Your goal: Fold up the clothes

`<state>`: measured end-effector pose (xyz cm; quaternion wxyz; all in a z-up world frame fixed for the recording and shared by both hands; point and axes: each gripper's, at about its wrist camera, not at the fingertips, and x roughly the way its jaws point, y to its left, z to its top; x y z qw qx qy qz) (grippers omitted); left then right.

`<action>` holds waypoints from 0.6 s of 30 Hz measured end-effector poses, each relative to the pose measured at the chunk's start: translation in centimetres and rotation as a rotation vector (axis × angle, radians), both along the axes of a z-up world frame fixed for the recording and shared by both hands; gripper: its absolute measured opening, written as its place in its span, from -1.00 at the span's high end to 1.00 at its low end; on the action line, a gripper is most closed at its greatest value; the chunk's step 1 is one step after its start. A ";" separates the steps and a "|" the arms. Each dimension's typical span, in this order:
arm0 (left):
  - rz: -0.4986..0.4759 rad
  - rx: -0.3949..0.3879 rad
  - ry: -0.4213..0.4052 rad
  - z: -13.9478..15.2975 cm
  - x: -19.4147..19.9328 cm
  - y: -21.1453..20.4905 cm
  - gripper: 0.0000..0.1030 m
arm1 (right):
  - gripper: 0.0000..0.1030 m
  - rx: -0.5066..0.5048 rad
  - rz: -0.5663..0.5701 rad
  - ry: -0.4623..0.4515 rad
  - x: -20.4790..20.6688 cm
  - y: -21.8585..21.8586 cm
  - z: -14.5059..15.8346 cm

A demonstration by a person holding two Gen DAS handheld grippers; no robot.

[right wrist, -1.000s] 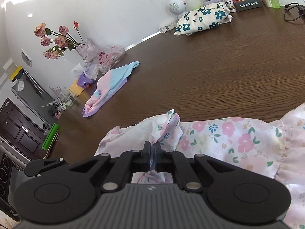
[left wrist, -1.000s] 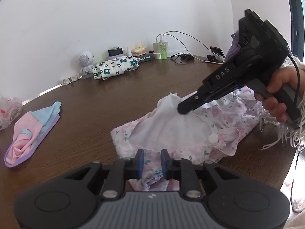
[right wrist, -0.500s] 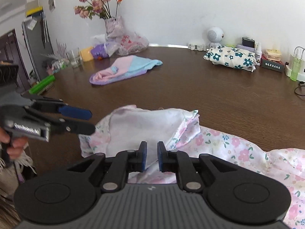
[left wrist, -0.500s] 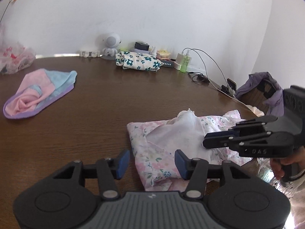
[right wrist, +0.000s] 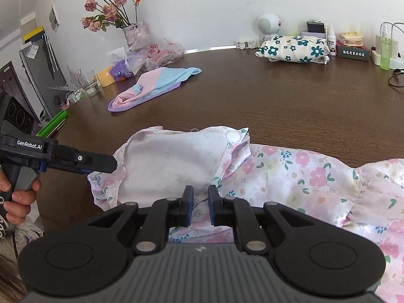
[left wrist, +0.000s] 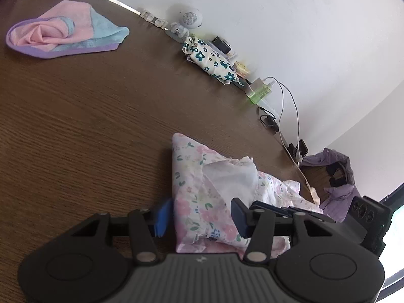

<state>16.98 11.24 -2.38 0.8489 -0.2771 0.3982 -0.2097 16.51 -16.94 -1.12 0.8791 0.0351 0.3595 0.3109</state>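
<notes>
The left gripper (left wrist: 200,217) stands about half open, its blue-padded fingers (left wrist: 161,217) straddling the near folded corner of the pale pink floral garment (left wrist: 199,202) without pressing on it. The right gripper (right wrist: 200,208) hovers low over the same garment (right wrist: 290,176), jaws parted by a narrow gap, nothing clamped between them. The garment lies on the dark brown wooden table (right wrist: 277,106) at its near edge, one part turned over to show its plain white lining (right wrist: 174,161), a round white button (right wrist: 232,135) at the fold. Farther back lies a crumpled pink, blue and purple cloth (right wrist: 154,85). A folded white cloth with dark green flowers (right wrist: 293,48) sits by the wall.
</notes>
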 end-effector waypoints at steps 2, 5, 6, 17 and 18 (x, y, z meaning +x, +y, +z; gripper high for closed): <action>0.016 0.034 -0.011 0.0 0.1 -0.5 0.32 | 0.79 0.008 -0.003 -0.003 0.0 -0.1 -0.1; 0.023 0.087 -0.029 -0.1 0.3 -1.3 0.70 | 0.78 0.013 -0.010 -0.004 -0.1 0.0 -0.2; 0.019 0.097 -0.033 -0.1 0.4 -1.4 0.83 | 0.78 0.012 -0.013 -0.004 -0.1 0.0 -0.1; -0.021 0.520 -0.254 5.5 -1.3 -1.6 0.90 | 0.76 0.156 0.019 0.010 -0.8 2.2 1.0; -0.024 0.570 -0.272 6.1 -1.4 -1.7 0.90 | 0.76 0.168 0.024 -0.006 -1.1 2.1 1.5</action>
